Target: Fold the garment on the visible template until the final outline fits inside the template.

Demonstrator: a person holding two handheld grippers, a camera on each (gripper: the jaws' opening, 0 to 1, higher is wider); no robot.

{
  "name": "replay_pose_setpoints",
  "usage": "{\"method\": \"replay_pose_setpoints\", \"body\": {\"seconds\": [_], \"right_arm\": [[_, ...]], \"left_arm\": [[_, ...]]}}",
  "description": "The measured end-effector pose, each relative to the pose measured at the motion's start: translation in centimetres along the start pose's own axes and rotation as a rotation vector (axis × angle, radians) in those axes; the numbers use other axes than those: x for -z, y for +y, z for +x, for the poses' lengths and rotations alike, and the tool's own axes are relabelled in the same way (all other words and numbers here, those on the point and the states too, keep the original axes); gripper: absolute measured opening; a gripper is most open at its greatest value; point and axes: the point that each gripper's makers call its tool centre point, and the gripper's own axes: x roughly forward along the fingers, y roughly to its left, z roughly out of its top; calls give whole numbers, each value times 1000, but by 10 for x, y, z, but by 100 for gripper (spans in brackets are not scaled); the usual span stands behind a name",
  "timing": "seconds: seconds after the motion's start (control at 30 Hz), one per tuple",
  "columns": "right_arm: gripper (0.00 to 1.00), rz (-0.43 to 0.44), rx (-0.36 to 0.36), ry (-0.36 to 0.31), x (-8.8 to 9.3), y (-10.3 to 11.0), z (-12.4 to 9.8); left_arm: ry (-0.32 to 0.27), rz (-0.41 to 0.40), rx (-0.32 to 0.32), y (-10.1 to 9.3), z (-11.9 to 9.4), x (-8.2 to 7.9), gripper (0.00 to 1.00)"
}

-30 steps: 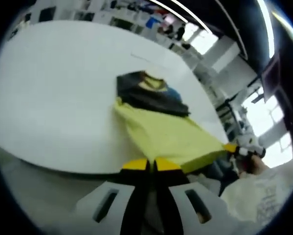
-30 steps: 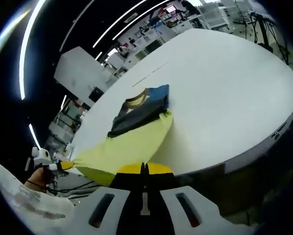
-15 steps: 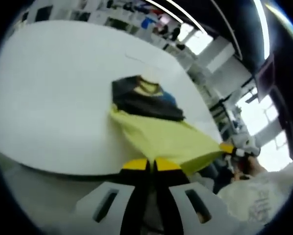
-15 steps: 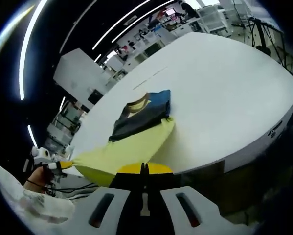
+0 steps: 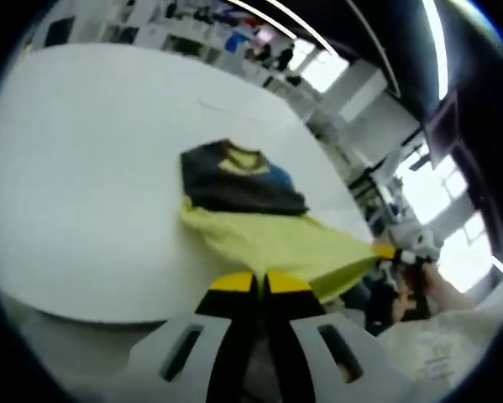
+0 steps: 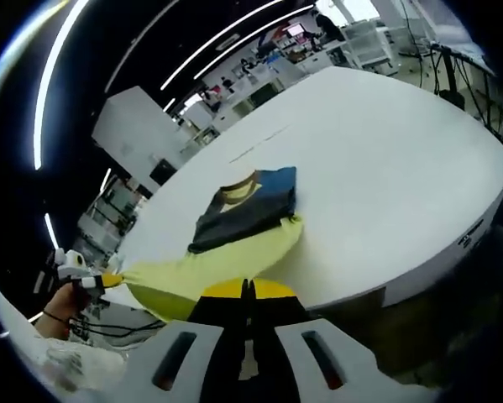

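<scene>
garment (image 5: 268, 239) hem off worktop (image 5: 83, 168) edge | both grippers (image 5: 260, 281) (image 6: 245, 290) fingers clamped on hem | hem raised since earlier, fold-over starting

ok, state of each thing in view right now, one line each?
garment: partly folded, yellow hem stretched off the table edge between both grippers
left gripper: shut on the garment's yellow edge
right gripper: shut on the garment's yellow edge
table: white, garment's dark upper part lying on it

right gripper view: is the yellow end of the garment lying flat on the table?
No: the garment's yellow end is lifted off the table, stretched between the right gripper and the left gripper.
</scene>
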Motion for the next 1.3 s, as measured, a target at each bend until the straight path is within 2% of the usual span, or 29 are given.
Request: {"method": "replay_pose_setpoints", "body": {"seconds": [0.2, 0.33, 0.53, 0.67, 1.3], "right_arm": [[1, -3, -3, -3, -16, -3, 10], [1, -6, -20, 10, -30, -5, 27], [2, 5, -37, -3, -52, -4, 41], [2, -5, -51, 4, -64, -6, 51], [1, -57, -105, -3, -117, -2, 99]], "left_arm": [[2, -2, 3, -1, 9, -13, 0], [-7, -6, -10, 2, 16, -30, 0], [10, 0, -23, 7, 27, -43, 0], [2, 0, -29, 9, 32, -57, 1], [22, 77, -49, 22, 59, -110, 1]]}}
